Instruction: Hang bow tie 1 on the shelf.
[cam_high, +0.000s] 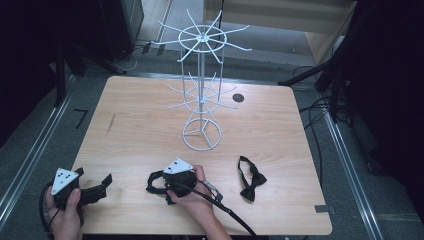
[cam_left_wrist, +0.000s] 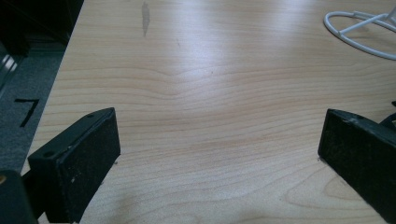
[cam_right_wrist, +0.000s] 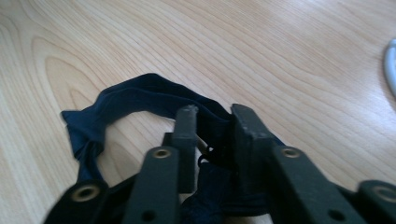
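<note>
A black bow tie (cam_high: 154, 181) with a looped strap (cam_right_wrist: 130, 95) lies on the wooden table (cam_high: 140, 130) near its front edge. My right gripper (cam_high: 165, 184) is down on it, and in the right gripper view the two jaws (cam_right_wrist: 214, 116) stand close together with the dark fabric pinched between them. My left gripper (cam_high: 95, 182) rests at the front left corner, its jaws (cam_left_wrist: 219, 128) wide apart over bare wood with nothing between them. A second black bow tie (cam_high: 251, 181) lies to the right of my right hand.
A tall white wire rack (cam_high: 201, 95) with two tiers of spoke hooks stands at mid-table on a ring base (cam_left_wrist: 355, 37). A dark round hole (cam_high: 238, 98) sits in the tabletop behind it. Cables and dark stands surround the table.
</note>
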